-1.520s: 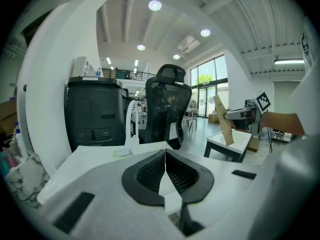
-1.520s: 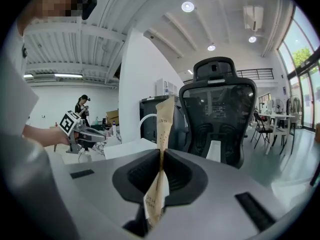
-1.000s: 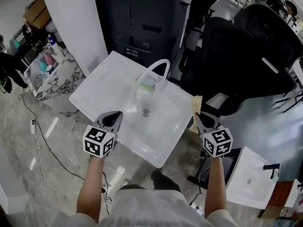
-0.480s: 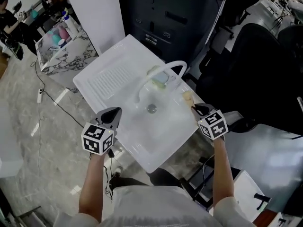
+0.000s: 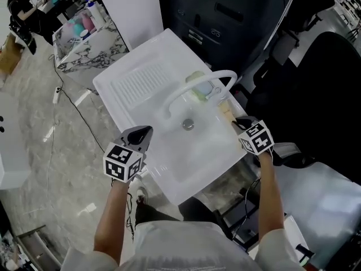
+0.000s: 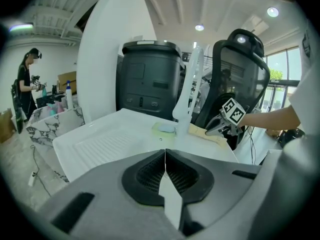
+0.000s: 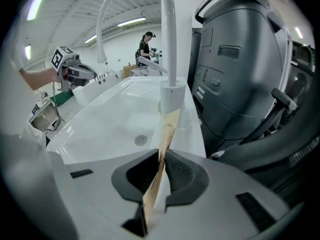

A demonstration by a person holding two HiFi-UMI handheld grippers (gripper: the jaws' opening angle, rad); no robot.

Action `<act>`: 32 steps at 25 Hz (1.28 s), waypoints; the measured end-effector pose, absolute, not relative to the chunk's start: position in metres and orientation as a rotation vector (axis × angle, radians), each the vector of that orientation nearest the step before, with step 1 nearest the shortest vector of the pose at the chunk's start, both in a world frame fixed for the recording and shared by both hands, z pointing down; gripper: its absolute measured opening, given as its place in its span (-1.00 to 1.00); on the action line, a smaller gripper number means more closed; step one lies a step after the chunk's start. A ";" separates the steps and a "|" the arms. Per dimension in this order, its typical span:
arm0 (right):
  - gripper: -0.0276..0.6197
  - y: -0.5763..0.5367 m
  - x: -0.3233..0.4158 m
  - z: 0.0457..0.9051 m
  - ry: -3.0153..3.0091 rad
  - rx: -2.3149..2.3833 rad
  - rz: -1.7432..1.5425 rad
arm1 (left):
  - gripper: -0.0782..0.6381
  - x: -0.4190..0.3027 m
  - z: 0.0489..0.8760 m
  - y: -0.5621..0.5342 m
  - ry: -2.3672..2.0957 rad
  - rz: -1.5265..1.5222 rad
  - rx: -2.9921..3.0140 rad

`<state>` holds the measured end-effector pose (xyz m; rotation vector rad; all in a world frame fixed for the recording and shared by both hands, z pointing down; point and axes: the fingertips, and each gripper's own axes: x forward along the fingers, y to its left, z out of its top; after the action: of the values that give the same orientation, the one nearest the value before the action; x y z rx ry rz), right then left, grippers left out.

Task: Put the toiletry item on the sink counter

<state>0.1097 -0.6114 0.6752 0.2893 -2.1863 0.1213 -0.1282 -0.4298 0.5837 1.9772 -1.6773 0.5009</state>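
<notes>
A flat beige toiletry packet (image 5: 227, 110) lies at the right rim of the white sink (image 5: 141, 83), its far end by the base of the white arched faucet (image 5: 197, 83). My right gripper (image 5: 240, 120) holds the packet's near end. Its jaws are opening, and the packet (image 7: 167, 129) still stands edge-on between the pads, in the right gripper view. The left gripper (image 5: 148, 130) hovers shut and empty over the sink's front left rim. From the left gripper view (image 6: 165, 151), the right gripper (image 6: 212, 130) and packet (image 6: 205, 134) show beyond the faucet.
A pale green soap dish (image 5: 198, 88) sits behind the faucet, and the drain (image 5: 188, 123) lies mid-basin. A dark cabinet (image 5: 225, 16) stands behind the sink and a black chair (image 5: 316, 95) to its right. A marble-topped cart with bottles (image 5: 84, 30) stands far left.
My right gripper has carried the packet from beyond the sink's right side to the rim beside the faucet base. The left gripper has stayed at the front left rim.
</notes>
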 end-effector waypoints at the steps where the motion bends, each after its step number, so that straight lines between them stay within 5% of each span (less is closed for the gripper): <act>1: -0.79 -0.613 0.110 0.680 -2.177 0.274 0.115 | -0.75 -0.128 0.586 -0.430 -1.678 0.501 1.972; 16: -0.38 -0.631 0.128 0.680 -2.173 0.442 0.124 | -0.75 -0.127 0.583 -0.419 -1.666 0.508 1.978; 32: -0.50 -0.524 0.184 0.547 -2.329 0.966 0.219 | -0.75 -0.115 0.511 -0.401 -1.534 0.468 2.300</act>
<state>0.1842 -0.5237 0.5472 0.9661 -2.3291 0.2195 -0.1149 -0.4008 0.5113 2.3000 -1.5337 0.4676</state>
